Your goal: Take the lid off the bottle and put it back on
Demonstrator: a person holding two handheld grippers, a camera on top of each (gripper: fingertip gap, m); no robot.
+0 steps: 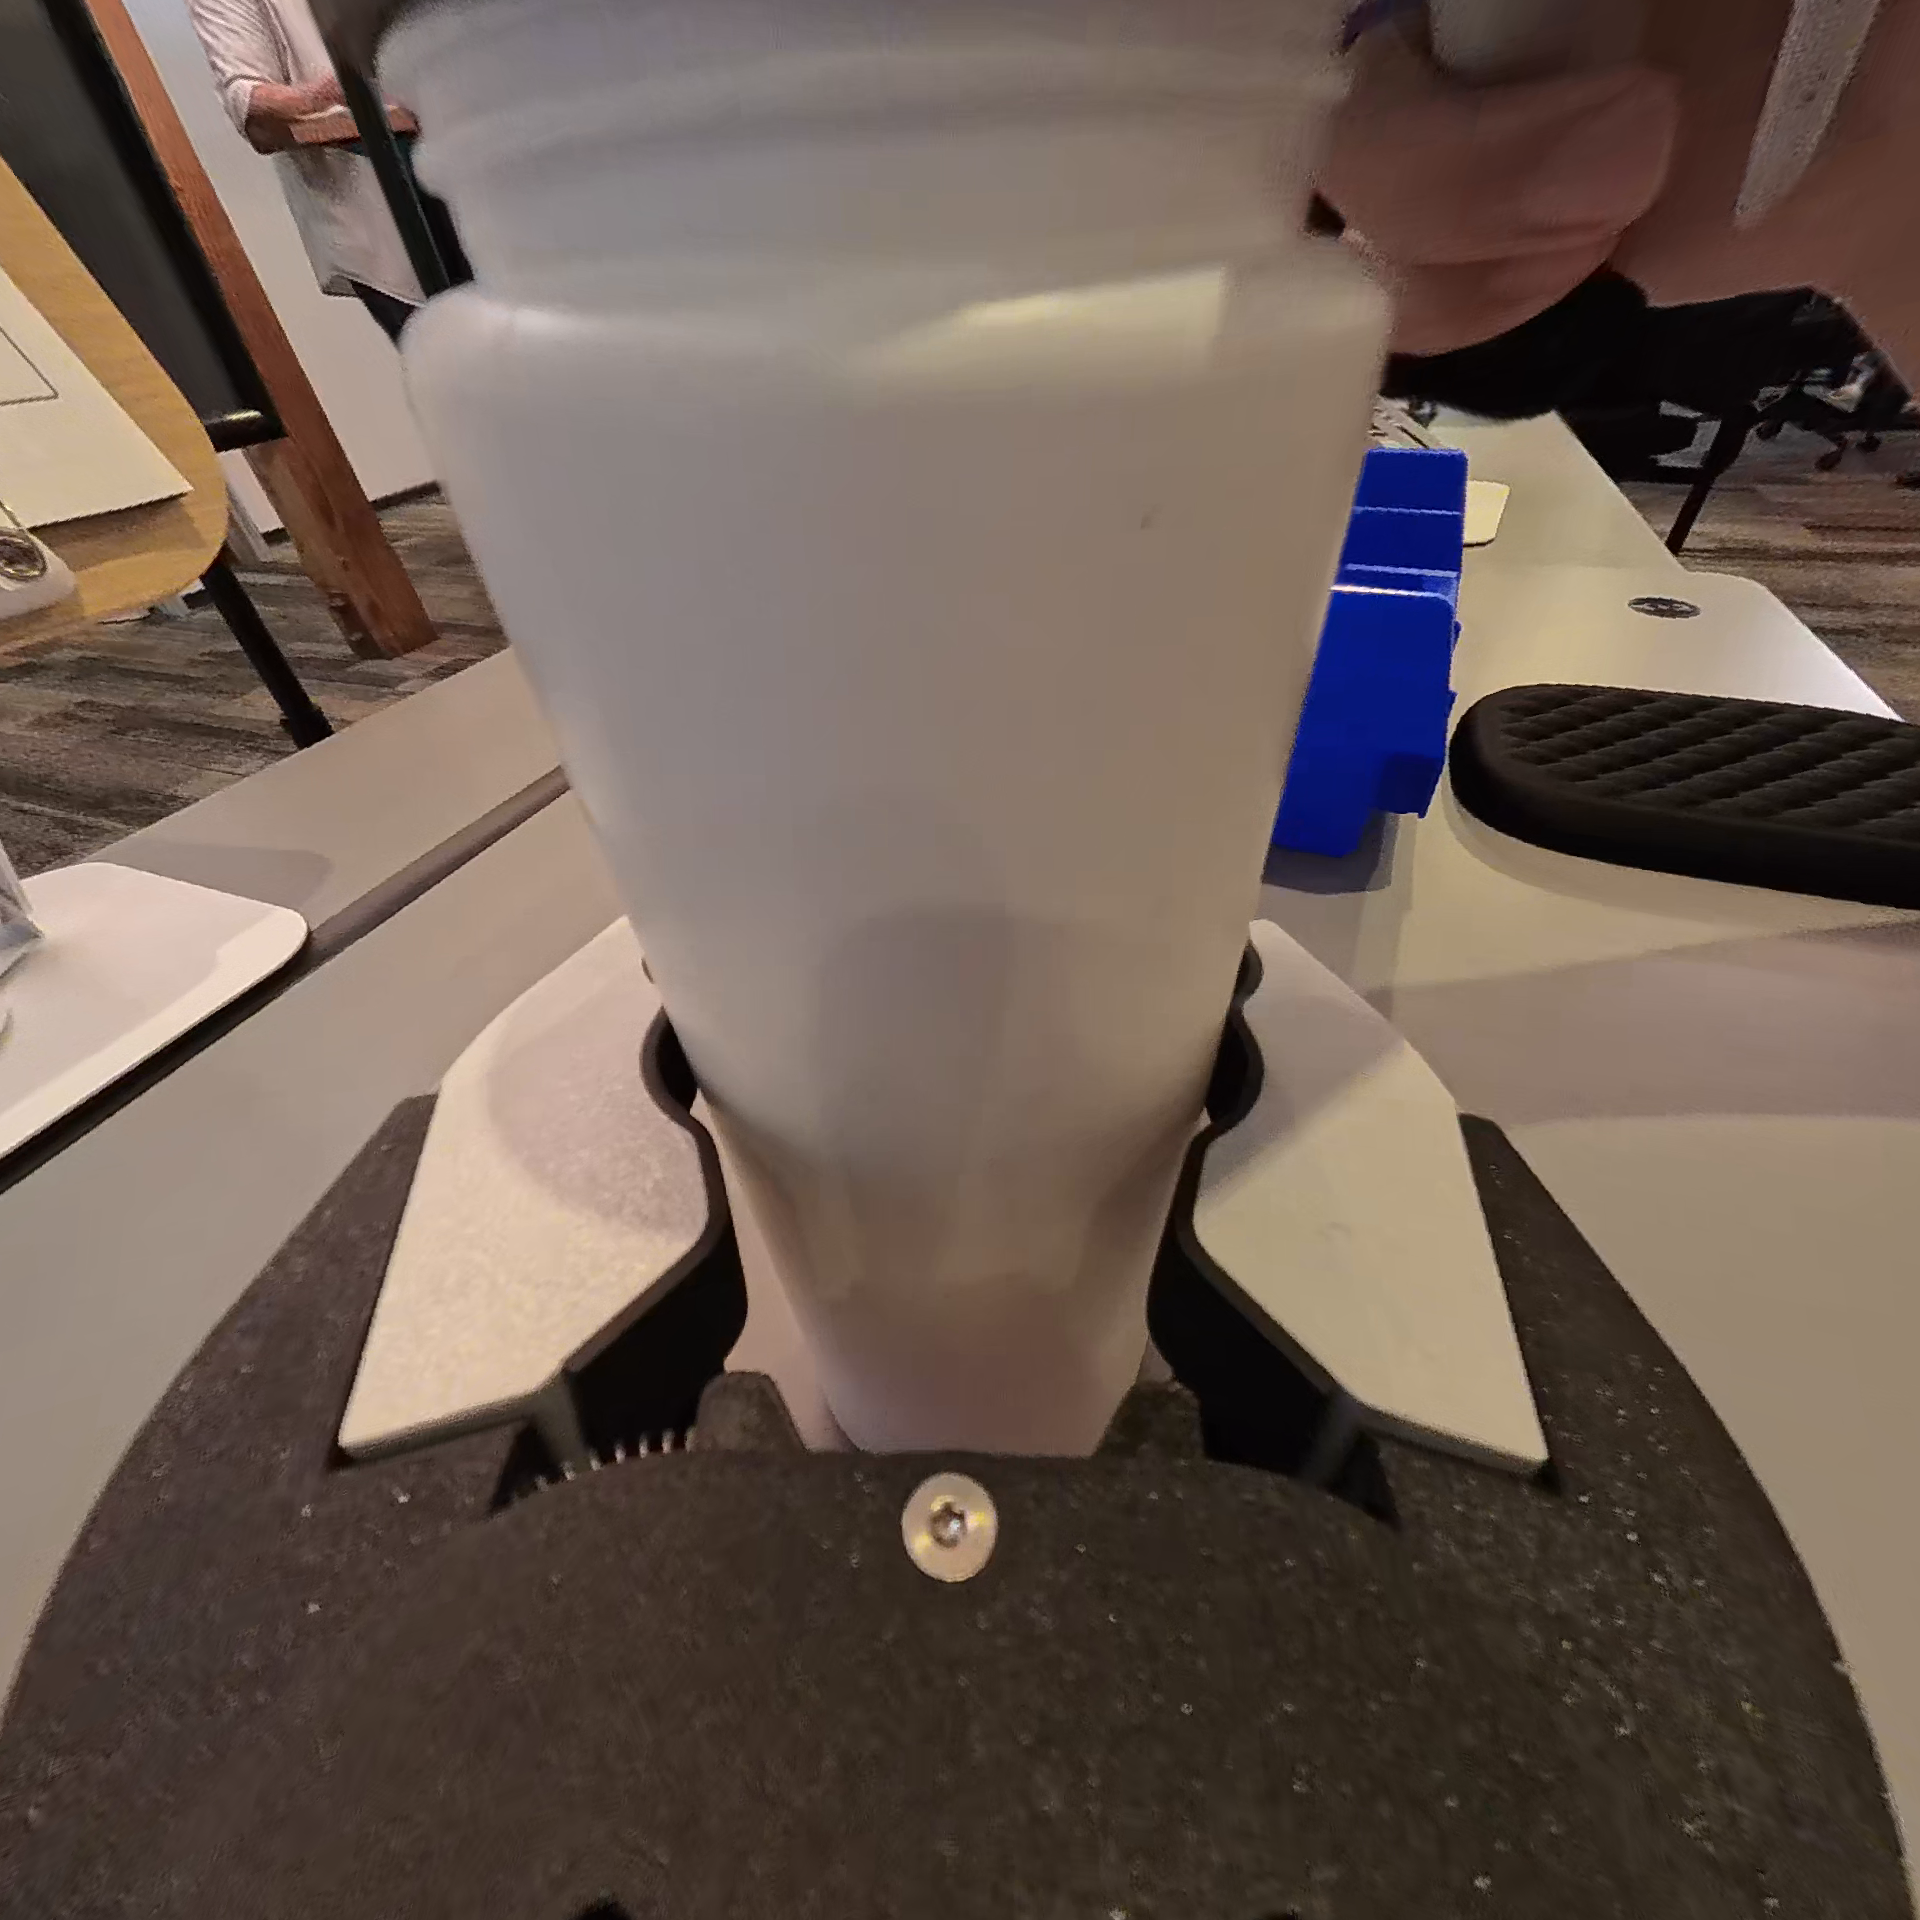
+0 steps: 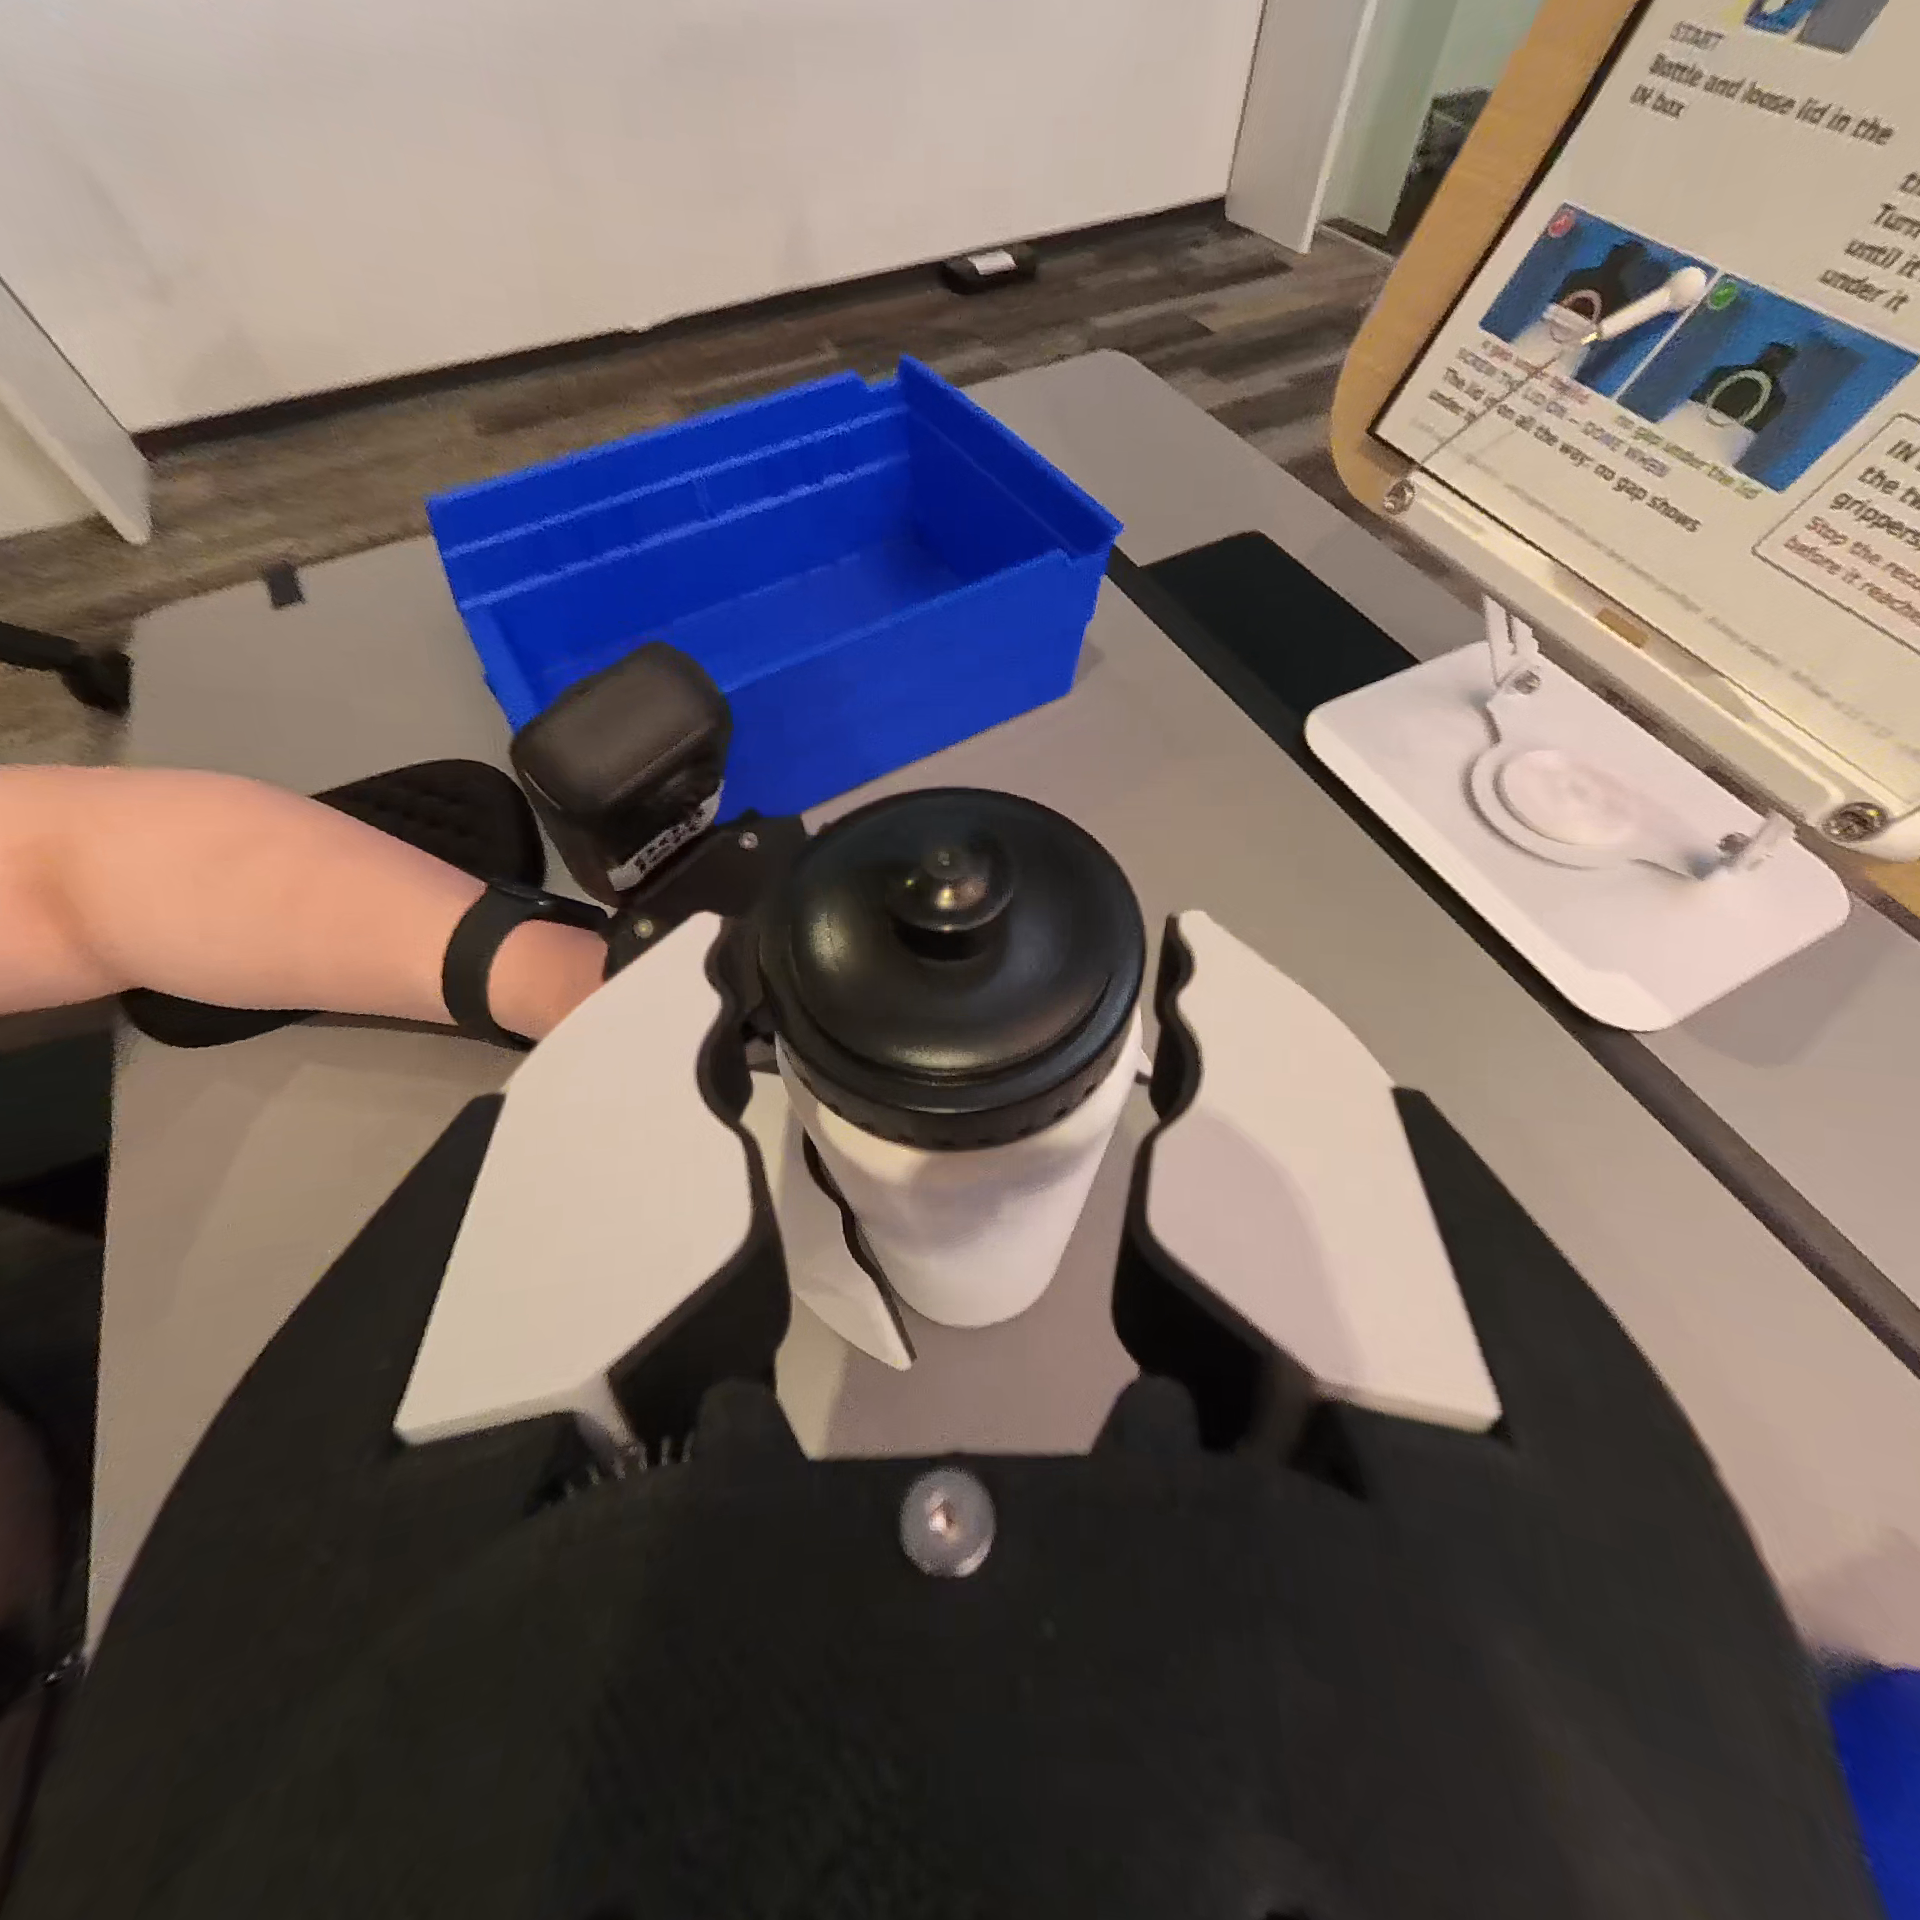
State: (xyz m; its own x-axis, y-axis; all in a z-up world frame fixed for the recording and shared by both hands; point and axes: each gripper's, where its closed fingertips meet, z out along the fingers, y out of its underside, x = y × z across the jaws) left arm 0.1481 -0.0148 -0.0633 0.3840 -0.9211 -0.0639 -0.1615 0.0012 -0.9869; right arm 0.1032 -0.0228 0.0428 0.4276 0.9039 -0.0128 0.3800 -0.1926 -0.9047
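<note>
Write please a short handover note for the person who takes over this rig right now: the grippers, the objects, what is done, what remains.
Left gripper: shut on the white bottle, clamping its lower body and holding it upright.
Right gripper: open, above the bottle, fingers on each side of the black lid, not gripping.
The lid sits on the bottle; how tightly cannot be told.
The blue bin stands behind on the grey table, with nothing visible inside.
Which stage of the job this is cannot be told.
Probable next: close the right gripper on the lid and turn.
</note>
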